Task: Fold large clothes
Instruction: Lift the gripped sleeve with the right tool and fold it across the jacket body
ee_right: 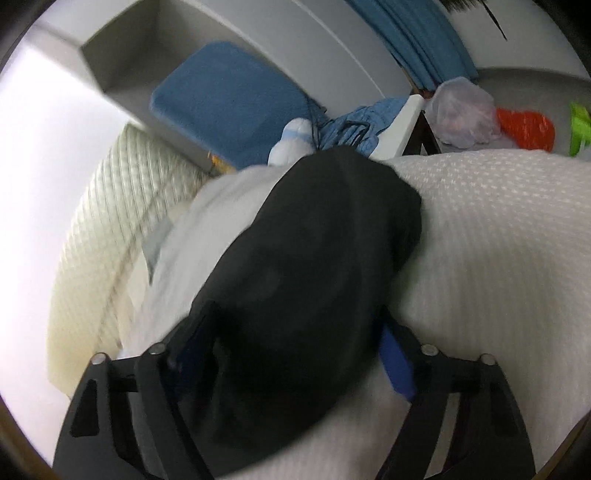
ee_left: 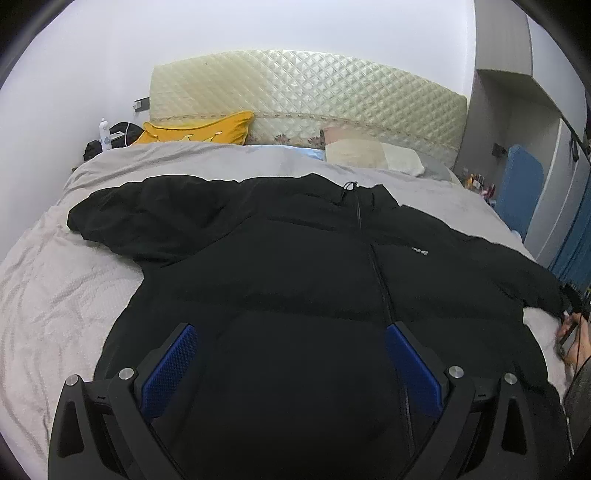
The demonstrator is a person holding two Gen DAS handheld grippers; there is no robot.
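Broadly, a grey-covered bed (ee_left: 48, 280) is seen carrying a black jacket (ee_left: 295, 258), spread flat, zipped. Its right sleeve (ee_right: 303, 266) is straddled by the right tongs (ee_right: 291, 343), not visibly pinched. The left tongs (ee_left: 291, 332) are held agape above the hem.

A yellow pillow (ee_left: 207, 129) and cream pillow (ee_left: 365, 153) lie against the quilted headboard (ee_left: 303, 85).

A home bedroom is showing here: a bed (ee_left: 55, 295) is lying under a quilted headboard (ee_left: 306, 85), pillows (ee_left: 199, 129) are resting at its head edge, and blue curtains (ee_right: 417, 33) are hanging nearby.
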